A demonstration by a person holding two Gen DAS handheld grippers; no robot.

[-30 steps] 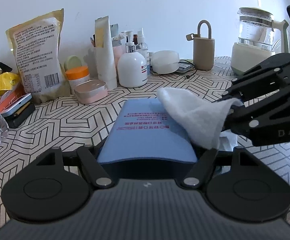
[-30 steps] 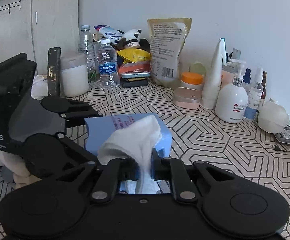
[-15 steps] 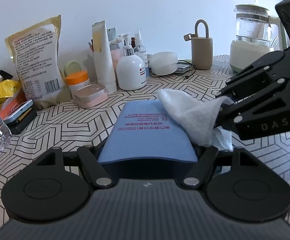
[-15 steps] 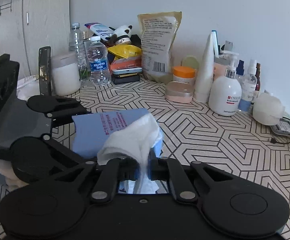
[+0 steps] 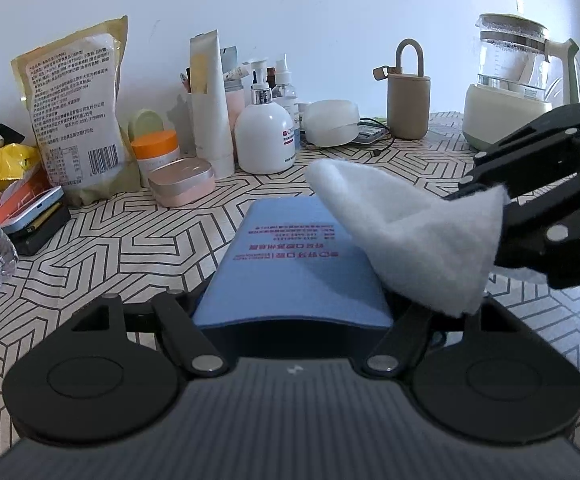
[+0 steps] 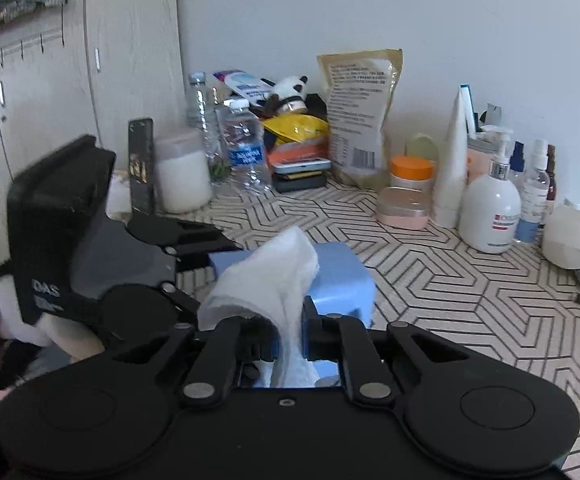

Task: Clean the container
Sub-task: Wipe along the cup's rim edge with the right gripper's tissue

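Patterned cloth with black zigzag lines on cream covers a table (image 5: 102, 248) against a pale wall, its back edge crowded with bottles, tubes and jars.

From the left wrist view, the left gripper (image 5: 292, 312) is clamped on the near end of a flat blue rectangular container (image 5: 290, 264) printed with red lettering, one finger on each side. Its jaws have just eased apart slightly, yet the box sits between them and they look to be touching its sides. From the right edge comes the right gripper (image 5: 490, 216), pinching a folded white wipe cloth (image 5: 410, 232) that drapes over the container's right half. Compared with a second ago, the cloth lies a little farther toward the container's far right corner, while the box has not shifted.

From the right wrist view, the right gripper (image 6: 286, 328) has its fingers closed tightly on the white cloth (image 6: 270, 280), which bunches up over the blue container (image 6: 338, 276). The left gripper (image 6: 194, 248) reaches in from the left. A white pump bottle (image 6: 490, 208) and a tan food pouch (image 6: 358, 120) stand well behind.

Judging by this, wiping of the top is under way, with the left part not yet covered.
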